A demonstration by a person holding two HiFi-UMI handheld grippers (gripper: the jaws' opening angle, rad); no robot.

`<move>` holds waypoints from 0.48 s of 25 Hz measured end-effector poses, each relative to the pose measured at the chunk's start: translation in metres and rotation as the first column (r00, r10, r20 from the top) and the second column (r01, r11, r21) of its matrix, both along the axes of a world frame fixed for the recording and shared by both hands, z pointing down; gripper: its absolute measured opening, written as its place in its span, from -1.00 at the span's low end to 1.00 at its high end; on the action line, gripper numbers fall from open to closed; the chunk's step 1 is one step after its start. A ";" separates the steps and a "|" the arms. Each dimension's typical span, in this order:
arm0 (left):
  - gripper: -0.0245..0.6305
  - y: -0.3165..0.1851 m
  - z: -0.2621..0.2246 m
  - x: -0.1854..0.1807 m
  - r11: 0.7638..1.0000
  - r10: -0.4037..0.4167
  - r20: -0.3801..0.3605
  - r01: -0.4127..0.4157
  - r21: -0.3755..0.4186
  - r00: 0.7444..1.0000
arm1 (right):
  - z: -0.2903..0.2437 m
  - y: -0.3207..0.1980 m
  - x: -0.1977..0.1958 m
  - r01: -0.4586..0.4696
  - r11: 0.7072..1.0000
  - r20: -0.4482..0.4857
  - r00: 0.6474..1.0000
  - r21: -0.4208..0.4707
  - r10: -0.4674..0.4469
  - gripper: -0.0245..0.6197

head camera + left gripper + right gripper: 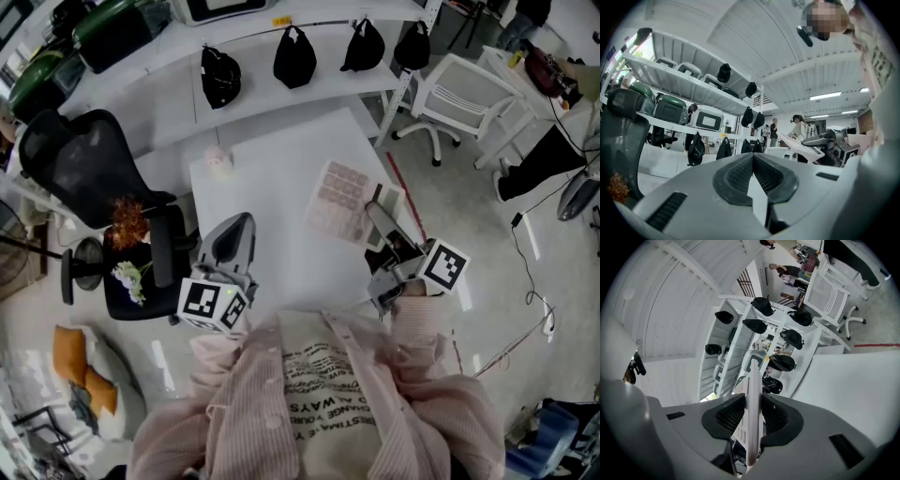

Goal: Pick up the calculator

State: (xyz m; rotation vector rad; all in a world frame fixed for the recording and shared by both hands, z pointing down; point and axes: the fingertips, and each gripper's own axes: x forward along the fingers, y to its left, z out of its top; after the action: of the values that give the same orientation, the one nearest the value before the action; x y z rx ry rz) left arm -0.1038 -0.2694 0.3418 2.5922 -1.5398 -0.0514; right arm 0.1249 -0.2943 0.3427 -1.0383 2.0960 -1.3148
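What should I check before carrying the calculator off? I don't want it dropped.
1. Right gripper clamped on calculator: ok, its jaws press both faces.
2. Calculator off the table: looks ok, it hangs tilted above it.
3. How firmly it is held: cannot tell.
4. Left gripper shut, empty, apart from calculator: ok.

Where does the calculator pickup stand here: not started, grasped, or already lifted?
Done: the right gripper has its jaws clamped on the calculator, held edge-on between the pads. In hand: the calculator sits tilted and appears raised off the white table near its right edge. The left gripper is shut on nothing and takes no part. Left: probably little beyond lifting it fully clear.
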 end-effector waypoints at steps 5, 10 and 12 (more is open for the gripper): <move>-0.92 0.001 0.001 0.004 1.000 0.004 0.003 -0.004 -0.004 1.000 | 0.000 0.002 0.004 -0.003 1.000 0.005 1.000 -0.001 0.003 -0.59; -0.92 0.003 0.004 0.003 1.000 0.003 0.004 -0.003 -0.010 1.000 | 0.003 0.004 0.003 -0.003 1.000 0.007 1.000 -0.012 0.003 -0.59; -0.92 0.004 0.005 0.003 1.000 0.003 0.004 -0.003 -0.012 1.000 | 0.003 0.005 0.003 0.000 1.000 0.002 1.000 -0.009 0.000 -0.59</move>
State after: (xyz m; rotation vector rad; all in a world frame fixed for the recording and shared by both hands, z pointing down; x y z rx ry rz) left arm -0.1012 -0.2653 0.3465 2.5869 -1.5322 -0.0368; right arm 0.1280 -0.2893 0.3460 -1.0402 2.0901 -1.3253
